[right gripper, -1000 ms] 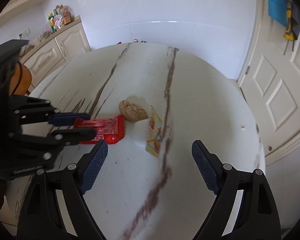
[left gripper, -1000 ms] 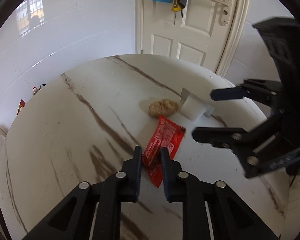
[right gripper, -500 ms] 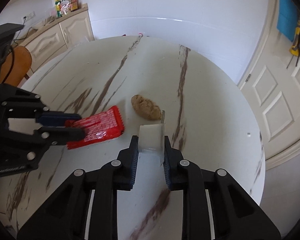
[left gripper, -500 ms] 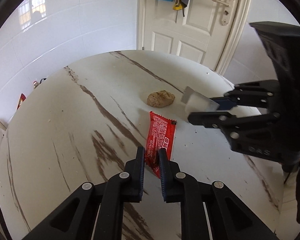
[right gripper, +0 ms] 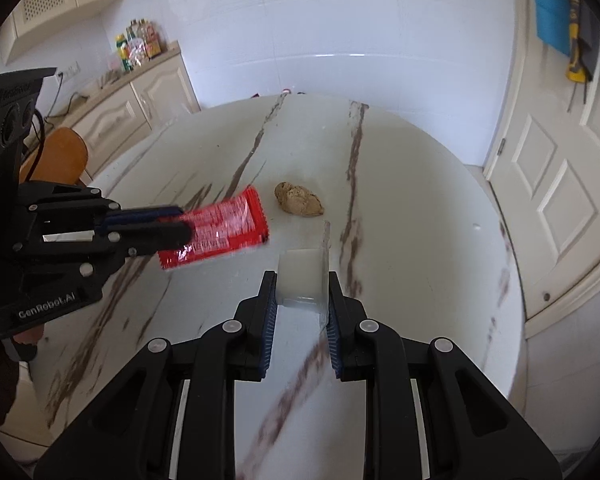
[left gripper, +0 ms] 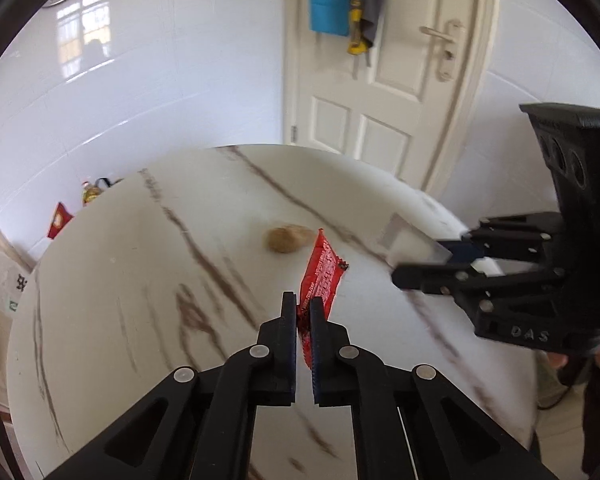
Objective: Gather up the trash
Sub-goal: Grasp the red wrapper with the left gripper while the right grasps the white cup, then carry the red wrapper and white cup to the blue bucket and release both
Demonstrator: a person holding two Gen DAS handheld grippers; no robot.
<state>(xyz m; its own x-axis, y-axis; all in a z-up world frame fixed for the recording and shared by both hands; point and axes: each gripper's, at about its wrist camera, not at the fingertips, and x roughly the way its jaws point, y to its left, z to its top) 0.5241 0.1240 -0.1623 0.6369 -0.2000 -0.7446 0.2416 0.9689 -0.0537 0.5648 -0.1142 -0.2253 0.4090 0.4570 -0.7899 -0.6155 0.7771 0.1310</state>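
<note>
Red wrapper [left gripper: 320,276] and clear packet [right gripper: 302,280] now lifted off marble table [right gripper: 400,200].

Red wrapper [left gripper: 322,276] — tan lump [right gripper: 299,199] — brown-veined white table [right gripper: 400,184].

I see a round white tabletop [right gripper: 400,208] with brown marble streaks. At two o'clock in the right wrist view stands a white panelled door [right gripper: 556,184] with a blue cloth [right gripper: 548,8] hanging on it. At ten o'clock are cream cabinets [right gripper: 128,108] carrying bottles [right gripper: 138,44], with an orange chair [right gripper: 62,156] below them.
</note>
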